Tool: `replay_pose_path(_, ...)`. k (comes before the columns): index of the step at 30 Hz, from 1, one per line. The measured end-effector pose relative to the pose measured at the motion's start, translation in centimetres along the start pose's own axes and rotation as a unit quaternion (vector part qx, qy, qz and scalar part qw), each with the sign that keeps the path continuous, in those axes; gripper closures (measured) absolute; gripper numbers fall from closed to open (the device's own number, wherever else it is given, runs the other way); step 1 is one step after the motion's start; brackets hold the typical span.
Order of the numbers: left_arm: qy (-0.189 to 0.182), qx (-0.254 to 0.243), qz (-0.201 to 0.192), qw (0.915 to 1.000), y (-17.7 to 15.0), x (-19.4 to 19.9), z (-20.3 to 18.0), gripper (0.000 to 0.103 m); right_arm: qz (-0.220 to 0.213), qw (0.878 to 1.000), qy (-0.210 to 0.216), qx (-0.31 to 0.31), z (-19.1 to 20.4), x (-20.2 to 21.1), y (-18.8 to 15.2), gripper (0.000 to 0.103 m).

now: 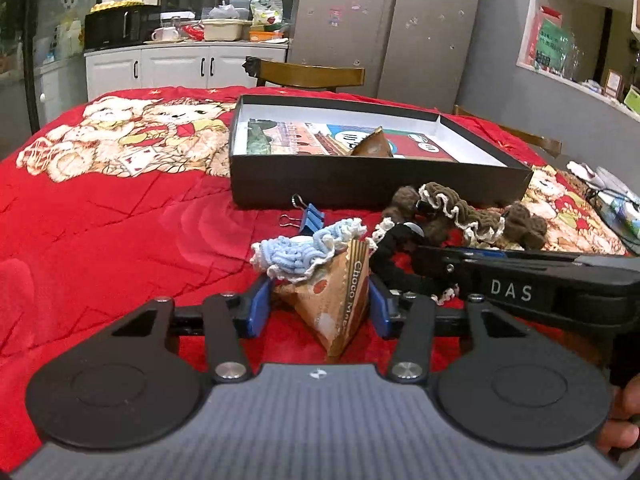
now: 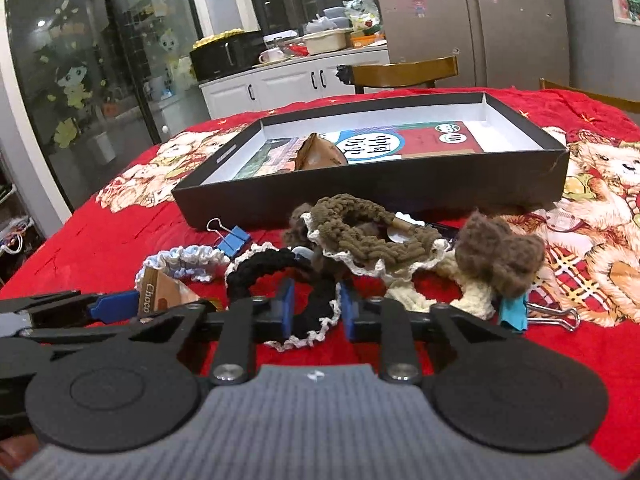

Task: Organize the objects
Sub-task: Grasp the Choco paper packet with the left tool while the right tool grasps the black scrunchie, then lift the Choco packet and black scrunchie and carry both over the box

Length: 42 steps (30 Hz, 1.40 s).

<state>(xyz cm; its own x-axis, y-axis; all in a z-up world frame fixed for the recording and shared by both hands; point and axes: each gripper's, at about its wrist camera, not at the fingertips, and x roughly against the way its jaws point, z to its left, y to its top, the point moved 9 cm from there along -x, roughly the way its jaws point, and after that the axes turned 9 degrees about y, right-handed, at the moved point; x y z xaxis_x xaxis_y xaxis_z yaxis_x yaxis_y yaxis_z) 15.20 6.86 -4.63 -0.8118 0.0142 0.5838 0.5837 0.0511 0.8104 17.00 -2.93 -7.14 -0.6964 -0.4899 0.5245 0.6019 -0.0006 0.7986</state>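
left gripper [image 1: 320, 304] is down on the red cloth [image 1: 120, 220], its blue pads against both sides of the choco packet [image 1: 340, 300], a brown paper triangle standing on one corner; that's a grip at a middling width. the blue scrunchie [image 1: 300, 256] lies draped over the packet's top, on the side toward the box [image 1: 360, 188]. right gripper [image 2: 314, 308] sits just beside the left one, jaws drawn narrow and pinching the black scrunchie [image 2: 280, 276], whose white lace edge hangs below the pads; the rest of the loop lies on the cloth toward the box.

box is the landmark: black, shallow, white inside, open top, sitting on the cloth. inside it lie a picture booklet [image 2: 400, 144] flat on the bottom and a second brown triangle packet [image 2: 320, 154] on top of it. right against the box's near wall, the brown scrunchie [image 2: 360, 232] with cream trim is piled up, touching the black one. a brown knit bow [image 2: 500, 256] on cream yarn lies near the box's right corner in the right wrist view, with a teal clip [image 2: 516, 312] just in front of it. a blue clip [image 1: 310, 216] rests by the box's near left end, between the box and the blue scrunchie.
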Motion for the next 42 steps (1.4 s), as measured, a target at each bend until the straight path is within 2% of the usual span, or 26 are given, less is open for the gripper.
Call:
replay_pose_path(1,-0.002,0.004,0.001,1.0000,0.0,0.1,0.2,0.047,0.000,1.000,0.000,0.000,0.0,0.1,0.0,0.084)
replay_pose_path(7,-0.011,0.004,-0.008,0.9999,0.0,0.6,0.3,0.047,0.001,1.000,0.015,0.007,0.3,0.4,-0.1,0.087)
replay_pose_path(11,-0.008,0.002,-0.014,0.9999,0.0,1.0,0.3,0.047,-0.009,0.999,0.040,0.021,1.2,0.8,-0.1,0.087)
replay_pose_path(23,-0.006,-0.011,-0.041,0.9991,0.2,2.0,0.2,0.047,-0.028,0.998,0.056,0.031,1.8,1.6,0.1,0.088)
replay_pose_path(31,0.003,-0.019,-0.063,0.9978,0.3,2.9,0.2,0.047,-0.041,0.997,0.048,0.041,2.1,2.2,0.4,0.089)
replay_pose_path(37,0.004,-0.012,-0.077,0.9970,0.7,3.8,0.5,0.047,-0.040,0.998,0.048,0.019,1.8,2.3,1.0,0.089)
replay_pose_path(42,0.006,-0.005,-0.091,0.9959,0.8,4.6,0.6,0.047,-0.068,0.996,0.046,0.023,1.7,3.6,2.3,0.089)
